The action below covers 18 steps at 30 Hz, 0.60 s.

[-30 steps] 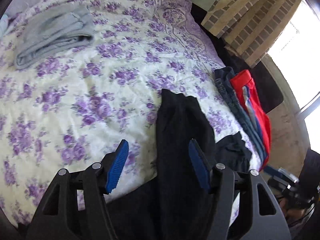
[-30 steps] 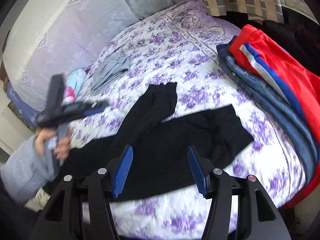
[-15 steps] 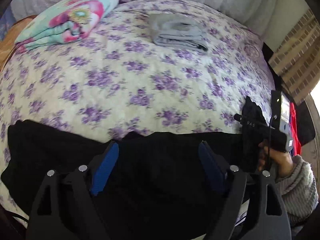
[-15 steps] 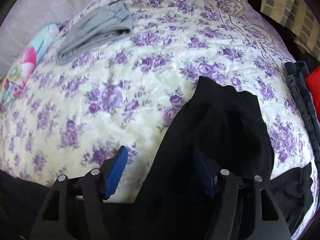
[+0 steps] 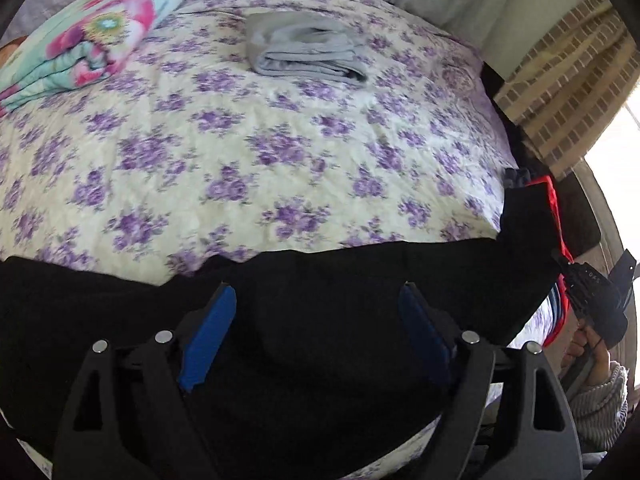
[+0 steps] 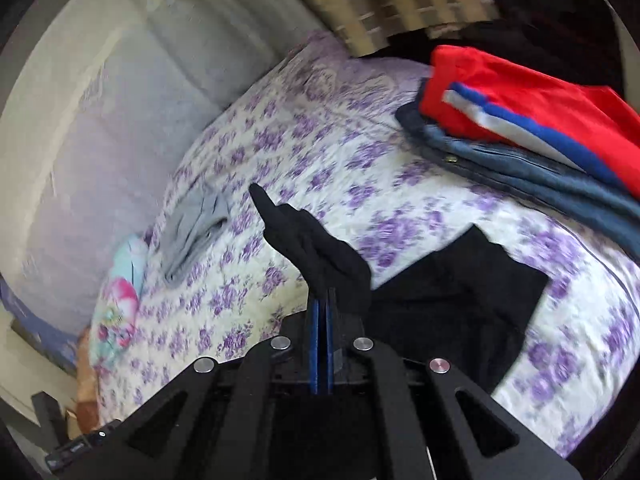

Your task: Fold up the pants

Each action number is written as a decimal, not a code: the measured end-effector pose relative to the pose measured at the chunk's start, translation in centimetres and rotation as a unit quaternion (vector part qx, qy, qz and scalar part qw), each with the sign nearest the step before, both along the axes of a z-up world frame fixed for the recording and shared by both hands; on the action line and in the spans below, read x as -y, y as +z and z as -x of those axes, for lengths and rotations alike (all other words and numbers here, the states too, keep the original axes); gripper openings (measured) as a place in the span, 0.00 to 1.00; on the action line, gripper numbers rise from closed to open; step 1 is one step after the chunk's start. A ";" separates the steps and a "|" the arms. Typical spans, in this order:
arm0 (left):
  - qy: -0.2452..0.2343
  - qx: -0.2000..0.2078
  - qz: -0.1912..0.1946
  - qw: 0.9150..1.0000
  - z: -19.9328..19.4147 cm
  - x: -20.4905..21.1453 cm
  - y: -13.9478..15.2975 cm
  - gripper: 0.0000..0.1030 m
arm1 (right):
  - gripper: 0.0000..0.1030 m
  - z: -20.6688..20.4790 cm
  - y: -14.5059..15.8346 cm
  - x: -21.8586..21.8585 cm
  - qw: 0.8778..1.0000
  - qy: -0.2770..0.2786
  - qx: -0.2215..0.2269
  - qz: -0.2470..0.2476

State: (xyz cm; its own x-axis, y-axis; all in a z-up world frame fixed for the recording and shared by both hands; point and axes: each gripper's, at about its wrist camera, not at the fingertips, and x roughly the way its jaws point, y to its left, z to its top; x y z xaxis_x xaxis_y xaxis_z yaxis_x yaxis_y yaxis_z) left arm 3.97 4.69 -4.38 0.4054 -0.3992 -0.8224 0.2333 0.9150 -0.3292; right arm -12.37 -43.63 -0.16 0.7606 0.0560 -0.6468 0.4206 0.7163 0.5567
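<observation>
Black pants (image 5: pixel 360 280) lie across the near edge of the flowered bed. My left gripper (image 5: pixel 316 320) hovers over them with its blue pads (image 5: pixel 208 336) wide apart and nothing pressed between them. In the right wrist view my right gripper (image 6: pixel 322 308) is shut on one black pant leg (image 6: pixel 312 248), which sticks up and away from the closed pads. The other part of the pants (image 6: pixel 460 292) lies flat to the right. In the left wrist view the right gripper (image 5: pixel 592 296) shows at the far right, held by a hand in a grey knit sleeve (image 5: pixel 596 396).
A folded grey garment (image 5: pixel 304 56) lies at the far middle of the bed (image 5: pixel 240 152). A folded flowered blanket (image 5: pixel 84 36) sits at the far left. Red striped pants (image 6: pixel 540 112) lie on jeans (image 6: pixel 540 184) at the bed's right edge. A brick-pattern curtain (image 5: pixel 568 60) hangs beyond.
My right gripper has closed on the black pant leg and its view has swung toward the red pants. My left gripper swung left along the pants and opened wider, then barely moved.
</observation>
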 end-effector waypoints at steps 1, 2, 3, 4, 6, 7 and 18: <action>-0.020 0.000 0.001 1.000 0.0 1.2 -0.1 0.79 | 0.03 1.7 -1.3 1.1 0.999 -0.022 -0.012 -0.022; -0.036 -0.001 0.001 0.999 0.0 2.1 -0.3 0.79 | 0.03 3.3 -3.4 2.2 0.997 -0.041 -0.030 -0.058; -0.049 -0.003 0.000 0.999 0.1 2.9 -0.5 0.79 | 0.04 4.6 -6.0 3.3 0.991 -0.062 -0.054 -0.104; -0.060 -0.006 -0.003 0.998 0.1 3.7 -0.8 0.79 | 0.04 6.0 -8.0 4.1 0.983 -0.084 -0.057 -0.150; -0.066 -0.010 -0.007 0.998 0.0 4.3 -1.1 0.79 | 0.10 7.9 -9.0 4.6 0.972 -0.118 -0.013 -0.203; -0.065 -0.009 -0.005 0.998 0.0 4.4 -1.0 0.79 | 0.20 8.2 -8.4 4.6 0.974 -0.120 -0.002 -0.192; -0.012 -0.016 -0.016 1.000 0.3 2.1 -1.6 0.80 | 0.57 6.2 -9.4 8.4 0.971 -0.132 -0.009 -0.198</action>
State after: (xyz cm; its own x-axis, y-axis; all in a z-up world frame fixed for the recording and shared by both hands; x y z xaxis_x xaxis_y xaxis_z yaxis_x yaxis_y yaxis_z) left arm 3.64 2.64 -5.94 0.3691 -0.3812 -0.8476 0.2455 0.9196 -0.3067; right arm -18.54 -52.03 -9.59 0.7716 0.1069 -0.6271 0.5722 0.3142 0.7576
